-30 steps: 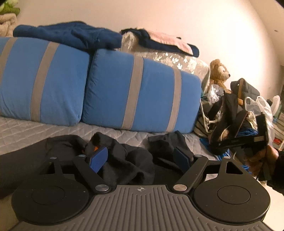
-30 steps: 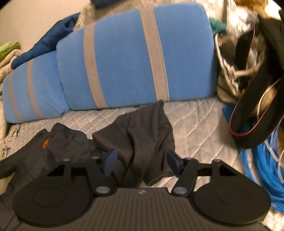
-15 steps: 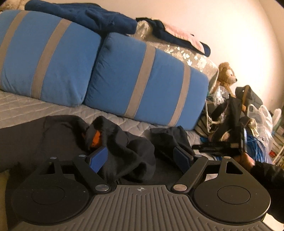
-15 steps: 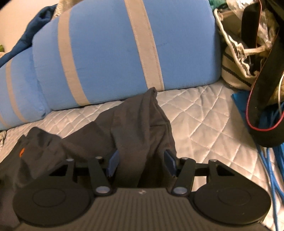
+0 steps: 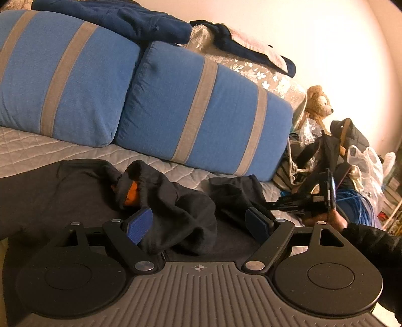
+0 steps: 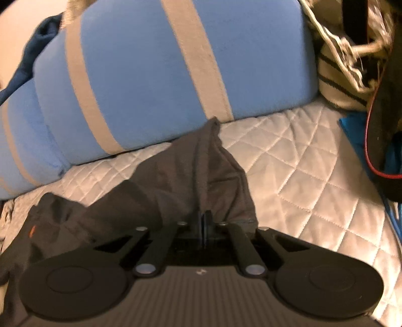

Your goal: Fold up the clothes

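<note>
right gripper [image 6: 204, 222] moved in & clamped onto dark garment [image 6: 191, 176].

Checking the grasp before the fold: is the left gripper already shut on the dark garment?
No, the left gripper has its jaws wide apart, with the crumpled dark grey garment lying loose between them.

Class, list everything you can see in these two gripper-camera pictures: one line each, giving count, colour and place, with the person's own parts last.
dark garment: one, charcoal with an orange patch, crumpled on the bed
bedcover: one, pale grey quilted, beneath
cushions: two, blue with grey stripes, behind
navy clothes: pile, atop the cushions
teddy bear: one, brown, far right
cable: coil, blue, right
left gripper: open, over the garment
right gripper: shut on the garment's edge
sleeve: one, black, right
</note>
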Motion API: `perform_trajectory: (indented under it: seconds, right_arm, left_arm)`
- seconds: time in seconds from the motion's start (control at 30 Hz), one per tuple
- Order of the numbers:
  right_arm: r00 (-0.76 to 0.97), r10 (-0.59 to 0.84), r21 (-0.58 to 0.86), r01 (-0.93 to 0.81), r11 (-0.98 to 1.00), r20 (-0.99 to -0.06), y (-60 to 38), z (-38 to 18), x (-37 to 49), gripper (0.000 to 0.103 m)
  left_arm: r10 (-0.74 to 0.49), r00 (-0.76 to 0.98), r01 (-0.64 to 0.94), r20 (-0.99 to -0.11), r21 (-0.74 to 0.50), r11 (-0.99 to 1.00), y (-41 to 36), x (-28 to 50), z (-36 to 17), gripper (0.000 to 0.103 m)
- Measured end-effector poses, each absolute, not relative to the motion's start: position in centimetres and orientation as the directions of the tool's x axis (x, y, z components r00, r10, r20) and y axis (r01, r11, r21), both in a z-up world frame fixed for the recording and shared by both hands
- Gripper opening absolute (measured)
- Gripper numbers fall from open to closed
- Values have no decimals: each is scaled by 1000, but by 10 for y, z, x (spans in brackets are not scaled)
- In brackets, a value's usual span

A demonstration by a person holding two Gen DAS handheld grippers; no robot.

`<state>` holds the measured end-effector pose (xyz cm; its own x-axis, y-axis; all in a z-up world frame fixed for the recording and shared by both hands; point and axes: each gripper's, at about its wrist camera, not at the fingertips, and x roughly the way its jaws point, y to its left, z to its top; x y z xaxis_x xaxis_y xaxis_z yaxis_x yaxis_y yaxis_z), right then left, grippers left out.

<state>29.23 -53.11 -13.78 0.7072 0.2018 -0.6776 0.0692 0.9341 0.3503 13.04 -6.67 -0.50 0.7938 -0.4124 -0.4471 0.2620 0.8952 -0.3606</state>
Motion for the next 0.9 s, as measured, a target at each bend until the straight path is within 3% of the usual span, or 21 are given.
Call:
perform_trajectory:
  seconds: [0.5, 0.83, 0.87, 0.9]
  right_arm:
    - [625, 476, 376, -296, 878, -619, -451, -93, 192, 1]
    - [505, 586, 398, -437, 807, -633, -417, -100, 152, 1]
    - [493, 596, 401, -450, 798, -634, -415, -100, 150, 1]
    - [479, 598, 394, -464, 794, -642, -412, -100, 148, 9]
  left_arm:
    - [-418, 801, 266, -428, -370, 890, -66, 127, -5, 82]
    - [-409, 809, 258, -422, -370, 892, -66, 125, -4, 82]
    - [-408, 810, 257, -421, -371, 893, -65, 124, -4, 82]
    - [-407, 811, 256, -420, -372, 892, -65, 124, -3, 82]
